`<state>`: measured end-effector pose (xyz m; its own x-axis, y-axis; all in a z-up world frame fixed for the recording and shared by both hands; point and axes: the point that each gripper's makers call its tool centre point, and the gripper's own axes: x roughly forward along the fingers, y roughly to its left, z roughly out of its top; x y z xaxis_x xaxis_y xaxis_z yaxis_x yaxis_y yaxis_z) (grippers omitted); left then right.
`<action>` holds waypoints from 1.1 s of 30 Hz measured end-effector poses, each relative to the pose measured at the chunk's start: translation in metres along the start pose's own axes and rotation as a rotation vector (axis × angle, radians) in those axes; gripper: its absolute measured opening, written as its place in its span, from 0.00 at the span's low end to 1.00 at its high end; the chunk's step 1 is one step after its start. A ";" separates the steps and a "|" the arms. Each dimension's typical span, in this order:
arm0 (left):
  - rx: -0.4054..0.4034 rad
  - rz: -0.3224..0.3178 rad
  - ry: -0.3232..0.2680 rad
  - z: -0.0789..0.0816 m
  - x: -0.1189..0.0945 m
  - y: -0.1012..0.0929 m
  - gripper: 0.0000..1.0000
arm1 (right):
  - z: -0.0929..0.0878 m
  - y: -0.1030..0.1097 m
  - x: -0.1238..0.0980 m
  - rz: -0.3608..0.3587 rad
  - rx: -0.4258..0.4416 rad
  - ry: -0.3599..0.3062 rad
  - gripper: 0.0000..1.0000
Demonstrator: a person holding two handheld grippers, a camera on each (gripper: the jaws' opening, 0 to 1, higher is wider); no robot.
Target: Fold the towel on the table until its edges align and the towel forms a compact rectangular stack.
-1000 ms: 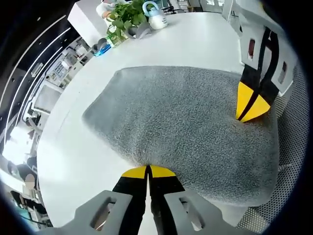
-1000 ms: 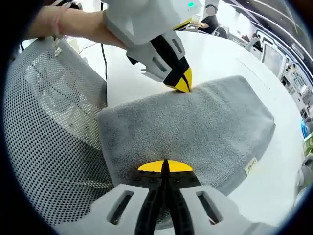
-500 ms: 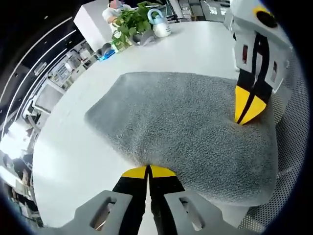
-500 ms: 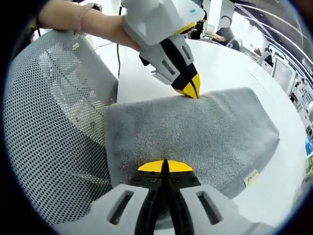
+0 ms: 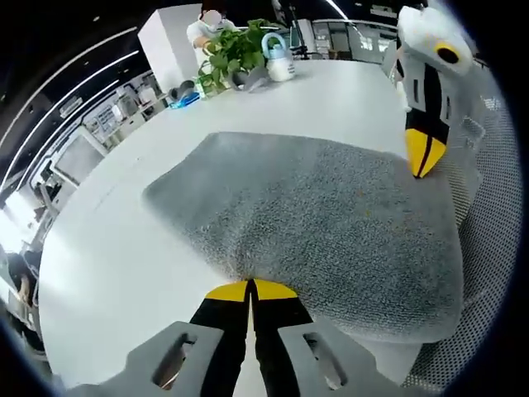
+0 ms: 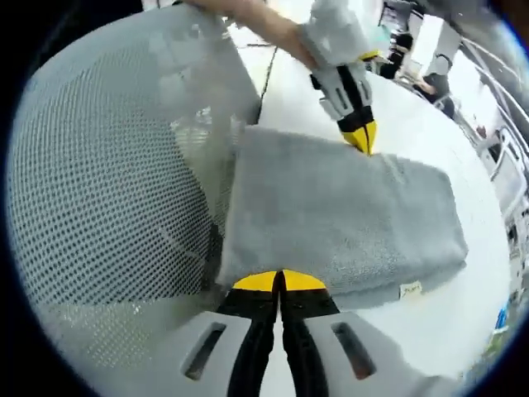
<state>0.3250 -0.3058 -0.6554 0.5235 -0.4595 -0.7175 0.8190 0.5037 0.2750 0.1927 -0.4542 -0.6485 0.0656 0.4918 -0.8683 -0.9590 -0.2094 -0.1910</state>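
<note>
In the left gripper view, the left gripper [image 5: 249, 289] has its fingers pressed together on the near edge of the grey towel [image 5: 331, 215], the cloth pinched right at the yellow tips. Beyond the fingers the towel spreads out folded on the white desk [image 5: 116, 248], one rounded corner off to the left of the fingers and the thick folded side running away to the right. At the far right corner of the towel the right gripper [image 5: 423, 155] comes down, its yellow fingers closed on the towel's edge. Past the towel, well apart from it across bare desk, stand a potted plant [image 5: 235, 50] and a pale blue kettle [image 5: 279, 59].

In the right gripper view, the right gripper [image 6: 279, 283] likewise shuts its fingers on the towel's [image 6: 347, 215] near edge. Left of the fingers a grey mesh chair back [image 6: 107, 182] lies just beside the towel. A small tag [image 6: 411, 289] hangs from the towel's edge right of the fingers. At the far edge, the left gripper [image 6: 361, 139] nips the towel, held by a person's hand [image 6: 273, 21].
</note>
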 end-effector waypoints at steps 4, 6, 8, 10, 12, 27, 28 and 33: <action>0.062 -0.003 0.013 0.001 -0.001 -0.001 0.01 | -0.001 0.011 -0.002 0.022 -0.080 0.013 0.00; 0.050 -0.014 0.032 0.001 -0.004 0.000 0.04 | -0.002 0.012 -0.005 0.024 -0.086 0.007 0.02; -0.032 -0.061 0.005 0.008 -0.012 -0.002 0.09 | -0.002 0.013 -0.008 0.025 -0.085 -0.008 0.04; 0.021 -0.143 -0.073 0.019 -0.024 -0.008 0.17 | -0.003 0.017 -0.008 0.034 -0.093 -0.021 0.05; 0.197 -0.212 -0.099 0.019 -0.039 -0.019 0.20 | -0.007 0.023 -0.009 0.046 -0.131 -0.008 0.09; 0.672 -0.495 -0.046 -0.016 -0.089 -0.104 0.28 | -0.004 0.029 -0.006 0.004 -0.358 0.011 0.17; 0.676 -0.504 -0.044 -0.016 -0.090 -0.106 0.27 | -0.002 0.029 -0.007 0.002 -0.377 0.008 0.17; 0.613 -0.621 -0.009 -0.023 -0.093 -0.129 0.28 | 0.004 0.034 -0.004 0.000 -0.465 0.009 0.20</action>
<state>0.1654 -0.3108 -0.6391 -0.0596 -0.5272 -0.8477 0.9375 -0.3212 0.1338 0.1592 -0.4603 -0.6494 0.0697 0.4846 -0.8720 -0.7334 -0.5676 -0.3741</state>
